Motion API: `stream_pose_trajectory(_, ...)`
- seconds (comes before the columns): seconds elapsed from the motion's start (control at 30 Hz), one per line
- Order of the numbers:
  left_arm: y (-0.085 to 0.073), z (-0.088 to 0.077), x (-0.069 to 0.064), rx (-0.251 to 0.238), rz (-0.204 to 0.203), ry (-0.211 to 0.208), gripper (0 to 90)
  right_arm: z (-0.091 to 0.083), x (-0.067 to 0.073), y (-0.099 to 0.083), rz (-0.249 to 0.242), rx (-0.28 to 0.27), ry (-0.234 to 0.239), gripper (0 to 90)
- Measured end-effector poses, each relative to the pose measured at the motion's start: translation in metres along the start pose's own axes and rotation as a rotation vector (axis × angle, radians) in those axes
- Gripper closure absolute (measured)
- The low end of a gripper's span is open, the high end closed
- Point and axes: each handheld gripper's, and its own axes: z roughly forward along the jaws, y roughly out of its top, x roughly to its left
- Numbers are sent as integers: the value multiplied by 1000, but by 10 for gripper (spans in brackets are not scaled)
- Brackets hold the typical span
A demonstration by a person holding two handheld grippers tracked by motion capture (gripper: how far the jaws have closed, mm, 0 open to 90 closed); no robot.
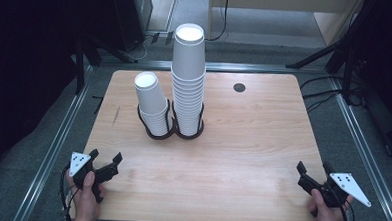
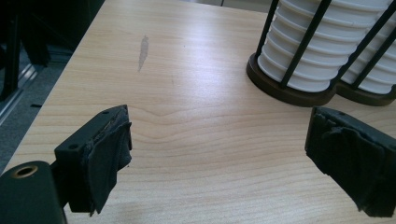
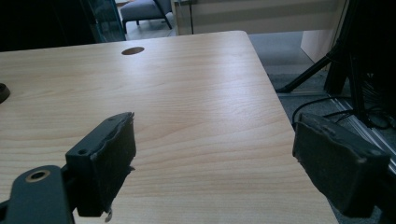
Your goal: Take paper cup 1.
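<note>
Light wooden table (image 1: 242, 142) with a round cable hole (image 1: 239, 87) at the far edge; dark room, grey floor around. Two stacks of white paper cups (image 1: 188, 80) sit mid-table in a black wire holder (image 1: 169, 131) (tops cropped in the left gripper view). Left gripper (image 1: 104, 160) and right gripper (image 1: 314, 169) rest at the near corners, both spread wide, empty.

Round cable hole (image 1: 239, 87) sat near table's (image 1: 262, 143) far right edge; chair (image 3: 142, 11) stood on floor beyond; grey smudge (image 2: 143, 52) marked wood.

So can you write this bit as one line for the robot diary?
left gripper: open, empty | right gripper: open, empty | short cup stack and tall cup stack: in holder, untouched
</note>
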Motion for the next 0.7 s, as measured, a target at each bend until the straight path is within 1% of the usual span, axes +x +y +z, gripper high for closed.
stream_pose_trajectory(0.1,0,0,-1,4,6,12,73,0,0,1,-9,4,0,134)
stream_pose_trajectory(0.2,0,0,-2,5,12,25,73,-1,3,2,-43,7,-6,133)
stream_pose_trajectory(0.23,0,0,-2,5,12,25,73,-1,3,2,-43,7,-6,133)
stream_pose_trajectory(0.33,1,2,-5,6,27,33,74,-1,11,4,-47,23,11,132)
stream_pose_trajectory(0.37,2,3,-7,4,27,23,74,0,13,4,-49,25,15,132)
stream_pose_trajectory(0.4,2,5,-8,2,29,13,74,0,17,5,-62,26,12,132)
stream_pose_trajectory(0.43,2,6,-10,2,40,11,74,-1,20,7,-61,21,13,132)
stream_pose_trajectory(0.47,1,6,-12,-4,53,10,74,-1,24,9,-57,17,10,133)
stream_pose_trajectory(0.5,0,7,-17,-20,87,8,74,-1,26,10,-55,11,10,133)
stream_pose_trajectory(0.53,1,7,-19,-21,103,9,74,-2,30,13,-43,3,26,134)
stream_pose_trajectory(0.57,2,7,-21,-22,104,3,74,-2,31,14,-38,1,33,134)
stream_pose_trajectory(0.6,3,7,-23,-27,89,-20,74,-3,34,16,-36,0,35,134)
stream_pose_trajectory(0.63,3,7,-23,-27,89,-20,74,-3,34,16,-36,0,35,134)
stream_pose_trajectory(0.67,7,7,-27,-31,74,-45,73,-4,40,19,-56,1,45,134)
stream_pose_trajectory(0.7,9,7,-30,-29,82,-53,74,-4,41,21,-57,1,46,134)
